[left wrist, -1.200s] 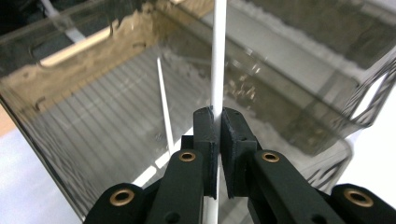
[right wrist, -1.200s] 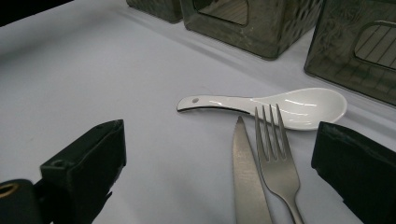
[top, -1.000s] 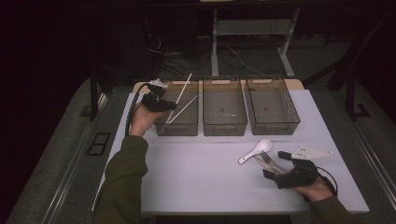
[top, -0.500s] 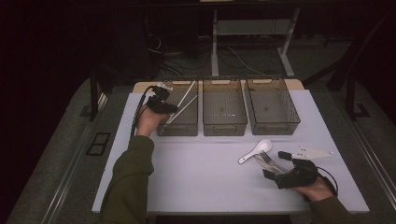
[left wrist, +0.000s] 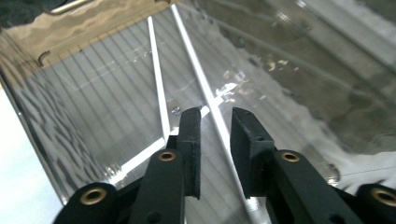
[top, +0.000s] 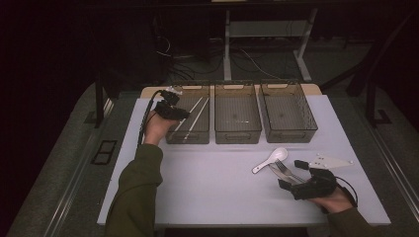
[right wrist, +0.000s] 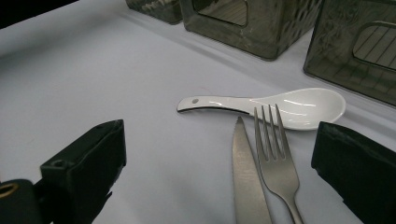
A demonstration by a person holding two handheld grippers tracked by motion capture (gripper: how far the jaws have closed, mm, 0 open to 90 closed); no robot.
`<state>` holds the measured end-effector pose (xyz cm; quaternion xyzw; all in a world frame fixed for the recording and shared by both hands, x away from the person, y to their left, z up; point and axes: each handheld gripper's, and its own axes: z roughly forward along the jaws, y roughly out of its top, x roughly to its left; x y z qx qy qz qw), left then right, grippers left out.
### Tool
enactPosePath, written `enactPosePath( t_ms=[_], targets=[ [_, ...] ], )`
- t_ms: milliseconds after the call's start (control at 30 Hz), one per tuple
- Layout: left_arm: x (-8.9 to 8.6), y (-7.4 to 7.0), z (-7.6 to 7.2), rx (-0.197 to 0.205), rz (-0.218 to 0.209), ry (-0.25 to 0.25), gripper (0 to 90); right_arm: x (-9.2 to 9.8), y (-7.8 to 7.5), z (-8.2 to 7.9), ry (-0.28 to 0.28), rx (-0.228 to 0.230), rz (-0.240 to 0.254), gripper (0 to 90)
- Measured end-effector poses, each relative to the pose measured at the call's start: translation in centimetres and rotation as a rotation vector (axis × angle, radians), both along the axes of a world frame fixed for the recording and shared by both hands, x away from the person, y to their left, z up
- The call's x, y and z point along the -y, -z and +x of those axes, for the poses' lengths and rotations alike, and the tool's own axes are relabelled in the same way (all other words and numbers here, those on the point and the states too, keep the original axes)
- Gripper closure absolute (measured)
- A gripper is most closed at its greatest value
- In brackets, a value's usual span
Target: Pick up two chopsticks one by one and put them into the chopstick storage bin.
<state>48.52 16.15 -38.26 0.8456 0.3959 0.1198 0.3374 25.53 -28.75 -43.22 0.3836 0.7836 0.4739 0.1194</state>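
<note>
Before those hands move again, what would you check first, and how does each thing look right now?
1. Chopsticks lie inside the left bin: ok.
2. Left gripper jaws have just been opening; one stick sits between them, grip released: cannot tell.
3. Right gripper jaws wide open: ok.
4. Fork and knife between those jaws, untouched: ok.
5. Spoon lies clear beyond them: ok.
6. Middle bin free: ok.
</note>
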Motion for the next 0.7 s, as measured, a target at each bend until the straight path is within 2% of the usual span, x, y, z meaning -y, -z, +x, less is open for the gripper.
enactPosePath(
  t_ms=[167, 200, 300, 500, 700],
  targets=[
    [0.1, -1.2, -0.8, 0.021, -0.049, 0.031, 64.3, 0.0, 0.0, 0.0, -0.001, 0.003, -0.001, 3.1],
    [0.2, -1.4, -1.0, 0.036, -0.068, 0.038, 62.8, 0.0, 0.0, 0.0, 0.000, 0.001, -0.001, 3.1],
    [0.3, -2.0, -1.9, 0.043, -0.115, 0.064, 58.4, 0.0, 0.0, 0.0, 0.002, 0.001, 0.000, 3.0],
    [0.6, -2.9, -3.7, 0.075, -0.146, 0.126, 51.4, 0.0, 0.0, 0.0, 0.001, 0.000, -0.001, 3.1],
    [0.8, -3.2, -5.4, 0.101, -0.171, 0.153, 45.9, 0.0, 0.0, 0.0, 0.000, -0.007, -0.002, 3.0]
  ],
)
